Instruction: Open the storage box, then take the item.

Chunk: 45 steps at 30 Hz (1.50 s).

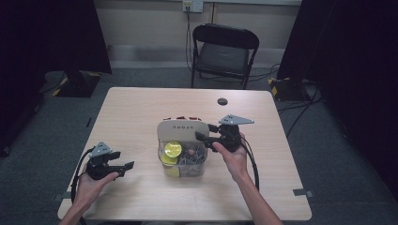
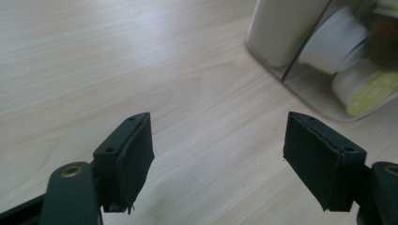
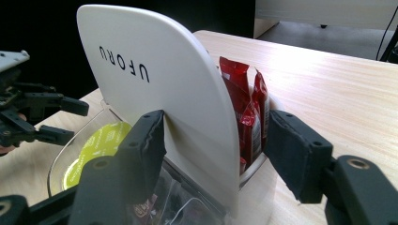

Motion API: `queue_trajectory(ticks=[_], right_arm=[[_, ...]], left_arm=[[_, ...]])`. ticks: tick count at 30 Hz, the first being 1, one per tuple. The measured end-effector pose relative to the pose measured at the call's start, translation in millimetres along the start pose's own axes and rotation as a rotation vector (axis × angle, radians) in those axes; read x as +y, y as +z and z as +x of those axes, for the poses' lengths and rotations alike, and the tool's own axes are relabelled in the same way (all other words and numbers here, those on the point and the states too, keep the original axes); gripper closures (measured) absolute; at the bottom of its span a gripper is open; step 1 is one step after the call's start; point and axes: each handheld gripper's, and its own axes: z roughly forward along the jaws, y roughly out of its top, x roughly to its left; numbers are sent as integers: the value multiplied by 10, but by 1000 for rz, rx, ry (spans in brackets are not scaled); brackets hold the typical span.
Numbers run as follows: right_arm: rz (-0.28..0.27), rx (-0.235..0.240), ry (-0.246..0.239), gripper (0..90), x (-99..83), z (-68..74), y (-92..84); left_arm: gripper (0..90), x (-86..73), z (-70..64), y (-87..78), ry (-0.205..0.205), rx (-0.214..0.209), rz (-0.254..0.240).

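Clear plastic box mid-tabletop, cream lid raised; right gripper fingers straddle lid, grip unclear; left gripper fingers released, empty; pods still inside, unloading looks barely begun.

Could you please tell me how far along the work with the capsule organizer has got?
Capsules and red packets already sit in the organizer. The right gripper straddles its white divider; the left gripper is open over bare table. What remains is unclear.
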Motion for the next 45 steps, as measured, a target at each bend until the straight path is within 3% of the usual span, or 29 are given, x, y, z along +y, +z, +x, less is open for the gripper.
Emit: queue_trajectory(ticks=[4, 9, 17, 21, 33, 42, 45], right_arm=[[2, -2, -1, 378, 2, 4, 2], [1, 5, 1, 378, 4, -4, 8], [9, 10, -6, 379, 13, 21, 40], [9, 16, 4, 375, 17, 14, 46], [7, 9, 1, 370, 14, 28, 52], [9, 8, -2, 371, 15, 26, 50], [10, 10, -3, 371, 16, 24, 50]], left_arm=[[257, 85, -60, -26, -11, -39, -49], [266, 186, -137, -44, 11, -51, -87], [289, 278, -188, -76, 30, -76, -100], [311, 332, -211, -94, 6, -109, -122], [317, 454, -317, -123, 59, -140, -147], [369, 667, -388, -76, 55, -204, -194], [368, 728, -427, -32, 76, -213, -197]])
